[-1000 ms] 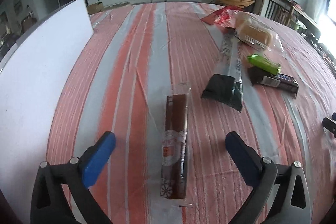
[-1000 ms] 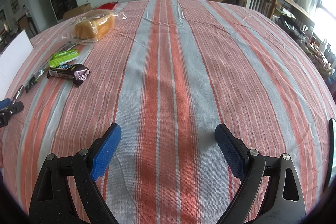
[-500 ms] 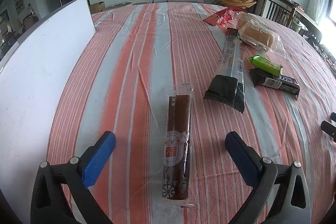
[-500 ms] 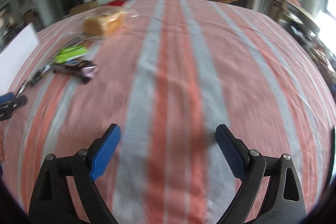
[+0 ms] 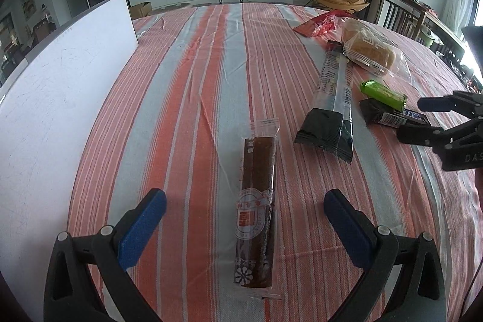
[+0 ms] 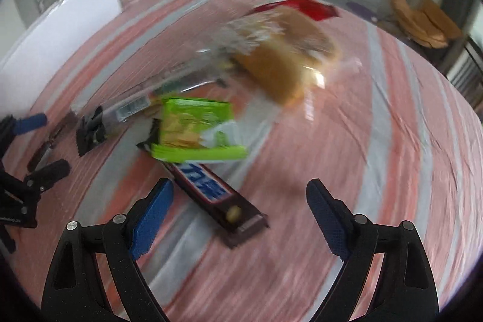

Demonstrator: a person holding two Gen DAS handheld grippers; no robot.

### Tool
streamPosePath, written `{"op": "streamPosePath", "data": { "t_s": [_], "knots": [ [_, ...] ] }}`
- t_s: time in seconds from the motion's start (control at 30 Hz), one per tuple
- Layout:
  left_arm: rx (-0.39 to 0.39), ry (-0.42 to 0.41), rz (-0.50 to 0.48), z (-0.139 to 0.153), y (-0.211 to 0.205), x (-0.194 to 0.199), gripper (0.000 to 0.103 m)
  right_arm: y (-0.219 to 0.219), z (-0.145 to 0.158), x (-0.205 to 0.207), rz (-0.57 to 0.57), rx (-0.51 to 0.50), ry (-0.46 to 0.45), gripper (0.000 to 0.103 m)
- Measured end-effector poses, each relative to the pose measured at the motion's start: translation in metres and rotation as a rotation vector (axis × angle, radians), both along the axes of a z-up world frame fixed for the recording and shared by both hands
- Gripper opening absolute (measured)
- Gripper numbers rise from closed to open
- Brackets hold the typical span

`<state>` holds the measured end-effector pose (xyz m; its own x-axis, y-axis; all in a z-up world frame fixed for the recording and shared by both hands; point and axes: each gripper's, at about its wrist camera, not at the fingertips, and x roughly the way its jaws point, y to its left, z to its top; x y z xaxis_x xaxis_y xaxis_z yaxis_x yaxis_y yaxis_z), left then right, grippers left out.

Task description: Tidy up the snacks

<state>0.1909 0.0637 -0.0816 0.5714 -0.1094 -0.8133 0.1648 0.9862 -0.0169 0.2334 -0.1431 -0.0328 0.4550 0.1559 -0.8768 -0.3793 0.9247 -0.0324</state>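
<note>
Two grippers, both spread wide, neither holding anything. Left gripper (image 5: 245, 227) straddles the brown snack stick (image 5: 256, 207), lying lengthwise mid-table on the striped cloth (image 5: 181, 98). Right gripper (image 6: 240, 219) hangs over the dark chocolate bar (image 6: 211, 195), whose far end sits under the green wafer pack (image 6: 196, 129). Risks, as I judge them: lifting the bar tips the wafer off; slick film on the stick may slip or crush; right view blurred, so aim is uncertain.
</note>
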Motion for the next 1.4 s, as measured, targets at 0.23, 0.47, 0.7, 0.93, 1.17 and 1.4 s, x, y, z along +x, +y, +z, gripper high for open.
{"op": "streamPosePath", "data": {
  "t_s": [0.23, 0.47, 0.7, 0.93, 1.17, 1.4],
  "knots": [
    [0.000, 0.000, 0.000, 0.000, 0.000, 0.000, 0.103, 0.013, 0.008, -0.012, 0.004, 0.011, 0.063, 0.041],
    [0.004, 0.013, -0.039, 0.001, 0.000, -0.002, 0.103, -0.023, 0.010, -0.054, -0.107, 0.205, 0.239, 0.020],
    [-0.015, 0.196, -0.172, 0.008, 0.007, 0.009, 0.100, -0.029, 0.010, -0.069, -0.153, 0.197, 0.282, 0.040],
    [0.031, 0.181, -0.186, 0.020, 0.003, 0.008, 0.018, 0.007, 0.009, -0.041, -0.159, 0.057, 0.224, 0.047],
    [-0.195, 0.166, -0.130, 0.030, 0.033, -0.023, 0.018, -0.020, 0.021, -0.056, -0.245, 0.153, 0.226, 0.017],
    [-0.428, -0.004, -0.123, 0.108, 0.063, -0.074, 0.018, -0.005, 0.089, -0.059, -0.198, 0.410, 0.195, 0.017]
  ]
}}
